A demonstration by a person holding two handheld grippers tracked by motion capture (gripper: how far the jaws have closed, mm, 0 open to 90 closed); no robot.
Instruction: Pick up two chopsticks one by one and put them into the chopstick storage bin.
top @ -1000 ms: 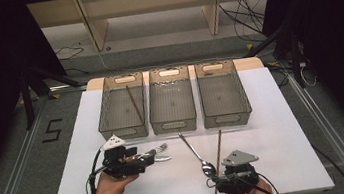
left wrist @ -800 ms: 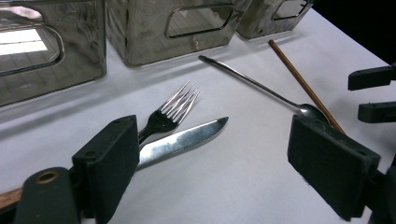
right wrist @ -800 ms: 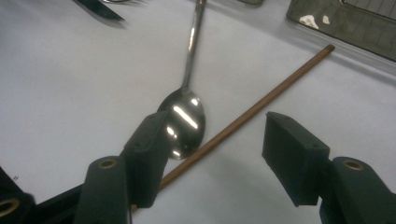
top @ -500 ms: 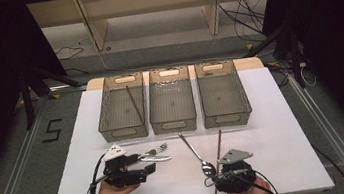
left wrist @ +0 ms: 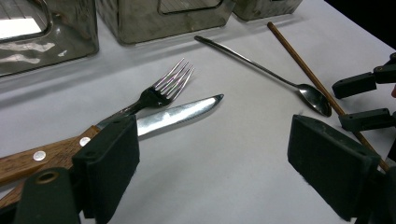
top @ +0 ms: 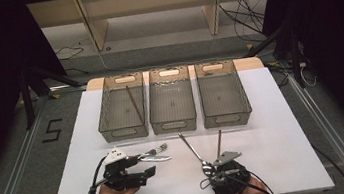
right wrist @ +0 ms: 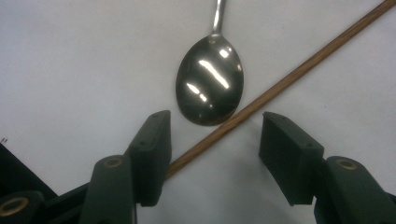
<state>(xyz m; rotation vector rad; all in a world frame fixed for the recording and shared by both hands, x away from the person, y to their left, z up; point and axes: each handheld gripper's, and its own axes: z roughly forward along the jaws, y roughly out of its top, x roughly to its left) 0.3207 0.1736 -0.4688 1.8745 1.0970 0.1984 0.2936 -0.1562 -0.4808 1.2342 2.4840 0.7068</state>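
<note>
Left bin [top: 121, 108]: held one chopstick [top: 134, 104] — sorting had barely begun.
Middle bin [top: 171, 102], right bin [top: 223, 95]: looked bare.
Left gripper [left wrist: 212, 158]: spread, holding nothing, beside the knife [left wrist: 180, 113] and fork [left wrist: 161, 91].
Right gripper [right wrist: 212, 140]: jaws had just been closing, apart, astride the loose chopstick [right wrist: 280, 84] by the spoon [right wrist: 210, 86] — not yet pinched.

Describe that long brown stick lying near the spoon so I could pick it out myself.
Start at the three clear bins at the back of the white table, then come towards the person's right-hand tool. The brown chopstick lies slanted between its open jaws, right against the spoon bowl. Unlike the shiny spoon, it is thin, straight, wooden and dull.
</note>
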